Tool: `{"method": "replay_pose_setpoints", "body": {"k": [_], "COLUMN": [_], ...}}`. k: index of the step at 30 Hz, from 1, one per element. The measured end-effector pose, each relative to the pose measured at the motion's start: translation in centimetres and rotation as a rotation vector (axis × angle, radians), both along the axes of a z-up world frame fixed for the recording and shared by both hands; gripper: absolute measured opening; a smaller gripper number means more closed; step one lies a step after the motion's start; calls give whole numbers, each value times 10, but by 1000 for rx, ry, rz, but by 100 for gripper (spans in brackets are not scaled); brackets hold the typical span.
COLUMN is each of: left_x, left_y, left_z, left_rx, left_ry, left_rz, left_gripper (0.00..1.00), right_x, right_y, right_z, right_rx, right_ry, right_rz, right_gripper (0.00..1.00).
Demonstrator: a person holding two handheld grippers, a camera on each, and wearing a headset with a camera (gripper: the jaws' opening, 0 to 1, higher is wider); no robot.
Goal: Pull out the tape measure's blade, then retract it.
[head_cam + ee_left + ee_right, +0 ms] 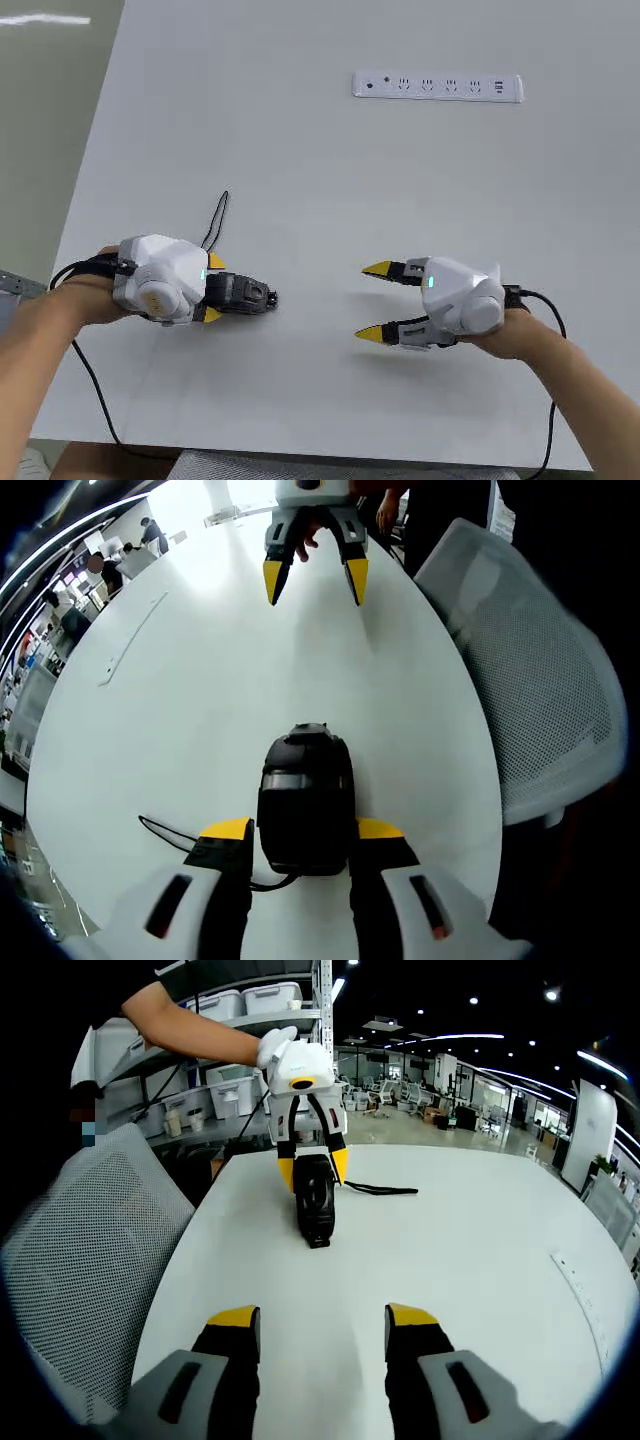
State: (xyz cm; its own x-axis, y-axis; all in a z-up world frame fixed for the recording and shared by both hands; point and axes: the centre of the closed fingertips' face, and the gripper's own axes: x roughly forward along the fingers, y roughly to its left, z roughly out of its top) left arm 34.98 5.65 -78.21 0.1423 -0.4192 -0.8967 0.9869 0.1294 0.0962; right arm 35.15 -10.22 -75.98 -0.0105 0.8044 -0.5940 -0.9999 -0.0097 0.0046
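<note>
tape measure (305,800) in left tongs (303,830) — low, level

I look down on a white table (330,150) with a matt top, and a white power strip (437,86) lies on its far side. To the left of the table the floor (40,120) is grey-green. In the right gripper view a white mesh chair (90,1250) stands just beside the table edge. Behind it are metal shelves (240,1095) with pale storage boxes (270,997) on top. The hall is large and open, with a black ceiling (420,990) and long strip lights (470,1037). Far back I see more desks (400,1100), too small to describe.
</note>
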Motion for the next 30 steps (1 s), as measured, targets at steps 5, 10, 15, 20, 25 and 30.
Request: {"method": "replay_pose_setpoints", "body": {"k": [5,10,15,20,25,30], "left_x": [0,2,-2,-5,-6,-10], "left_y": [2,5,2,0,-1,-1], "left_z": [-6,-7,-14,-17,-13,-11], "left_rx": [13,-9,-14,-29,-52,-66], "left_ry": [12,30,18,25,34,37], "left_rz": [7,58,57,72,99,97], "left_gripper": [32,30,28,28,28,28], "right_x": [2,3,0,-4,0,-1], "right_y": [20,39,55,70,85,93], "right_z": [-6,-13,-23,-30,-38,-44], "right_rx": [8,18,21,18,25,23], "right_ry": [-9,-7,14,28,20,35], "right_rz": [26,43,51,62,35,44], "right_gripper": [48,45,40,38,29,26]}}
